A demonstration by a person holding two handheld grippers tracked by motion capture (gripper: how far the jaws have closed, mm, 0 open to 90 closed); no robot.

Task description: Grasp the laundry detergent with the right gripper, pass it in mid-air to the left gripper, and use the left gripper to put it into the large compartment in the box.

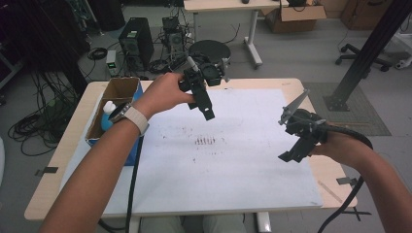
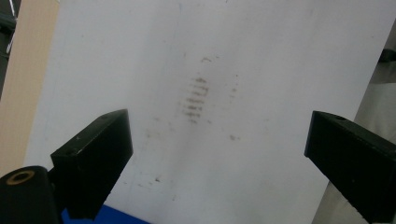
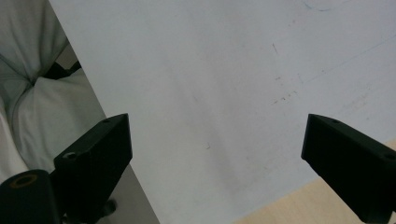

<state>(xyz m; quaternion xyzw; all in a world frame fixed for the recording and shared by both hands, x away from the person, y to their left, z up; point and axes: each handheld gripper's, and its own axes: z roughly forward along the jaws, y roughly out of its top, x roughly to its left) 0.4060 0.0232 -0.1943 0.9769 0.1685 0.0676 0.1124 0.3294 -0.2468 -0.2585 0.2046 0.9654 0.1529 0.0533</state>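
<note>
Nearest the high camera, our two forearms rise from six o'clock toward the white sheet (image 1: 252, 160) that covers most of the wooden table (image 1: 53, 165). We hold the left gripper (image 1: 206, 109) above the sheet's far edge, at about eleven o'clock from the sheet's middle, tipped down and toward us. In the left gripper view its black jaws stand wide apart with nothing between them, and past them lies the patch of brown marks (image 2: 196, 100) on the white sheet (image 2: 280, 56). That patch (image 1: 205, 141) sits near the sheet's centre in the high view, just below the left gripper and well apart from the right one.

We hold the right gripper (image 1: 291, 155) at about three o'clock, over the sheet's right margin, clear of the surface. In the right gripper view its jaws are likewise spread wide and empty above the white sheet (image 3: 224, 93).

At nine o'clock an open cardboard box (image 1: 119, 92) with a blue side stands on the table's left edge, beside our left wrist.
</note>
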